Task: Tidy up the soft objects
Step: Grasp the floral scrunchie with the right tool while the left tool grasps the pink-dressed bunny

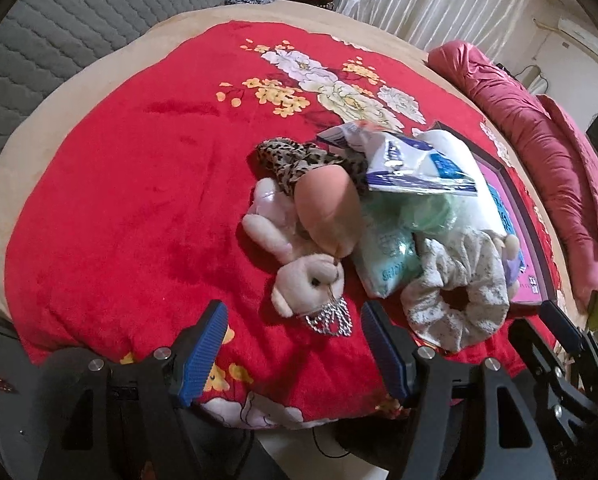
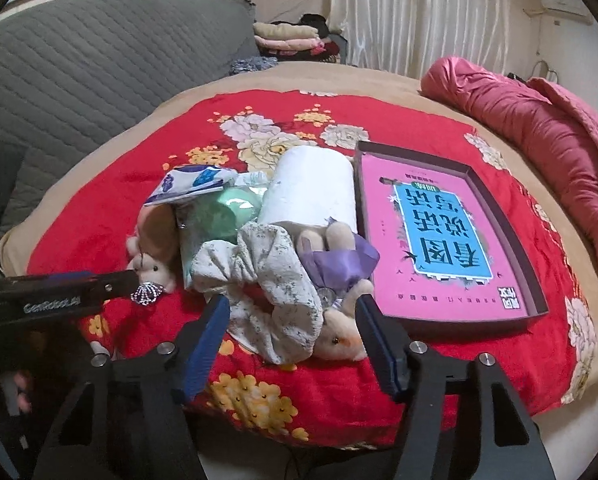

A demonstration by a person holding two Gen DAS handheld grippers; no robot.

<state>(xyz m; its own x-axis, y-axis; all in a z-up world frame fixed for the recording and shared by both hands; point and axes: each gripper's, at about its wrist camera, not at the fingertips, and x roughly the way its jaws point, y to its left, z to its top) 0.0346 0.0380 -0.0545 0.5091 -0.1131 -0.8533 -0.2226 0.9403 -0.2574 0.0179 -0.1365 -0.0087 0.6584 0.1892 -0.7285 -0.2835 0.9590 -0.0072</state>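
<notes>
Both tongs hang spread over the red floral blanket [image 2: 339,412]: the right tongs [image 2: 293,344] flank the floral scrunchie [image 2: 279,280] and small plush mouse [image 2: 339,338]; the left tongs [image 1: 295,348] frame the white plush rabbit [image 1: 303,276]. At twelve o'clock stands a toilet paper roll [image 2: 311,190], at two o'clock a pink box lid [image 2: 439,232].

A grey quilted headboard [image 2: 83,68] stands behind a bed covered by a tan sheet [image 2: 111,128] and a red floral blanket [image 1: 139,184]. White curtains [image 2: 427,12] hang at the far wall, folded clothes [image 2: 291,38] stacked beside them. A rolled crimson quilt [image 2: 539,128] lies along the bed's right edge below a wall air conditioner [image 2: 567,2].
</notes>
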